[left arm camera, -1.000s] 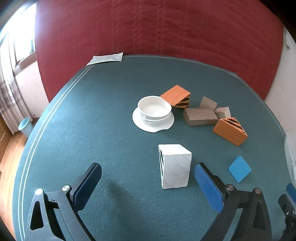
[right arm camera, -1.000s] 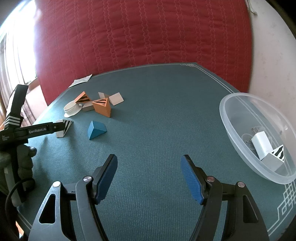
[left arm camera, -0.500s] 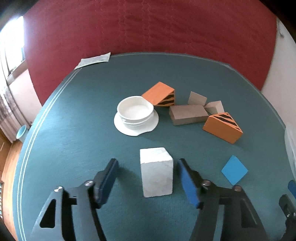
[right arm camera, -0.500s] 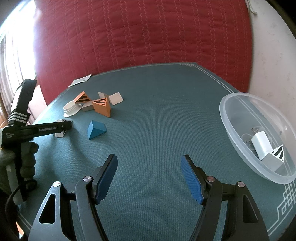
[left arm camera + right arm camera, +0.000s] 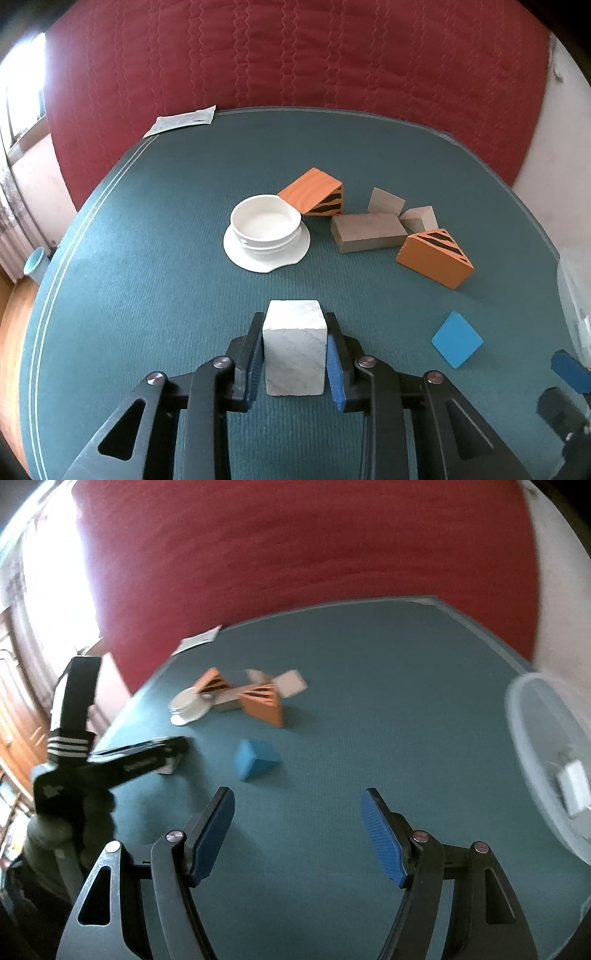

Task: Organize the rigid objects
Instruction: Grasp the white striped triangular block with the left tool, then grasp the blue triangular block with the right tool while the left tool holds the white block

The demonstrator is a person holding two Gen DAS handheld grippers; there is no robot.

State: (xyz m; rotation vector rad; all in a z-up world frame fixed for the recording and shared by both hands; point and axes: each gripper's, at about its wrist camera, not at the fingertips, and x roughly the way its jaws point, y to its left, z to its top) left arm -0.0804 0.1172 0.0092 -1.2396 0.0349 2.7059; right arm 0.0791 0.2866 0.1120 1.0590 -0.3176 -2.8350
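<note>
Only right view shows clear bowl [image 5: 532, 738]

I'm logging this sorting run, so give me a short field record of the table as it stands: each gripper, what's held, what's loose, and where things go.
left gripper: shut on white block, block standing on the green table
right gripper: open, nothing between its fingers
loose pieces: two orange striped wedges, grey blocks, blue wedge
other: white bowl on a white lid
bin: clear bowl, right side, already holding pieces

Bowl [image 5: 265, 224] on plate [image 5: 236, 251], blocks [image 5: 369, 232] right.
</note>
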